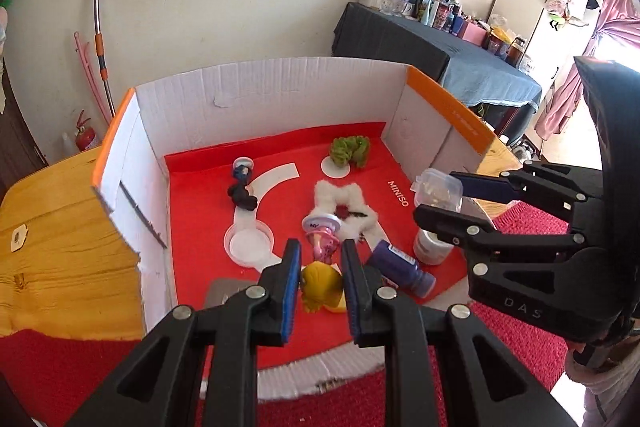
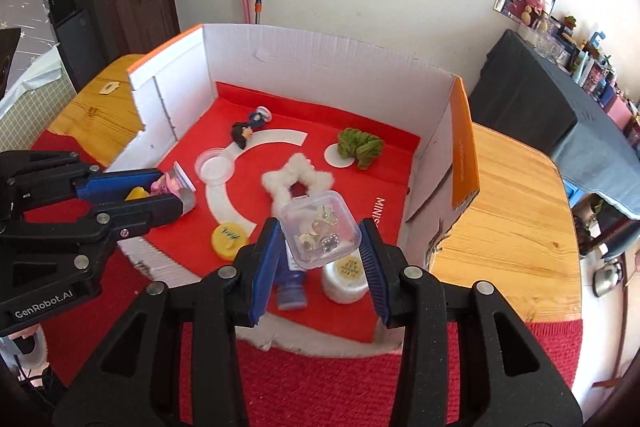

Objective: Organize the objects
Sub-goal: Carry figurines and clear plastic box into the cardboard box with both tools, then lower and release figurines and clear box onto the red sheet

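Gripping a small doll [image 1: 322, 267] with yellow hair and a pink dress, the left gripper [image 1: 320, 259] is hanging over the near part of a cardboard box [image 1: 256, 87]; its blue-padded fingers [image 1: 292, 267] are clamped on the doll's body, the yellow head lying toward the camera and the round base pointing away. In the right wrist view the same gripper [image 2: 168, 195] is showing at the left edge with the doll [image 2: 160, 187] caught between its pads. The right gripper [image 2: 320, 239] is holding a small clear plastic box [image 2: 320, 227] of shiny trinkets, its fingers [image 2: 268, 259] pressing on two opposite sides; the left wrist view is showing this box [image 1: 438, 191] raised above the right side of the carton.

Lying on the red sheet [image 1: 400, 163] that lines the box floor are a dark-haired figurine [image 1: 242, 187] near the far left, a green fuzzy item [image 1: 350, 151] toward the far right, a white fluffy scrunchie [image 1: 348, 207] in the middle, a clear round lid [image 1: 249, 241] to the left, a purple bottle [image 1: 402, 269] on its side at the near right, and a white jar [image 1: 430, 247] just beside it. A yellow cap [image 2: 229, 237] is resting near the front left in the right wrist view. The carton is sitting on a wooden worktop [image 2: 516, 195], with a red knitted mat [image 2: 320, 379] under its near edge.
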